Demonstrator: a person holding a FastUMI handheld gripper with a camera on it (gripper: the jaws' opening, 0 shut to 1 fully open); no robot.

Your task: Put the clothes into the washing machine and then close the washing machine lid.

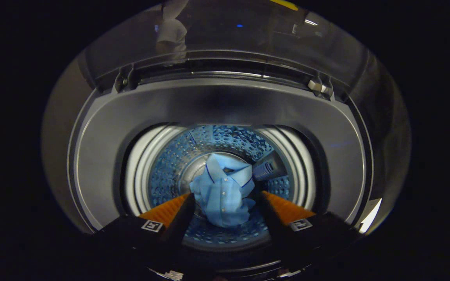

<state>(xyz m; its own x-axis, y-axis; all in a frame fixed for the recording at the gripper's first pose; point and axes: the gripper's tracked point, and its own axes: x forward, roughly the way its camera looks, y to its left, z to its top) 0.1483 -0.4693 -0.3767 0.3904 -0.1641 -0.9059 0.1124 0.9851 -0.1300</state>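
I look straight down into the open washing machine [225, 103]. A light blue buttoned shirt [222, 195] lies crumpled at the bottom of the perforated drum [166, 175], well below my fingers. My gripper [225, 194] hovers above the drum's mouth, open, with its fingers spread wide and nothing between them. The shirt shows through the gap between the fingertips and neither finger touches it. The clear lid [225, 35] stands raised beyond the opening, on its hinges [318, 86].
A grey plastic rim [338, 156] rings the drum's mouth. A dark ribbed part [266, 168] sticks out of the drum wall next to the shirt. The raised lid reflects a person [171, 33] in a light top.
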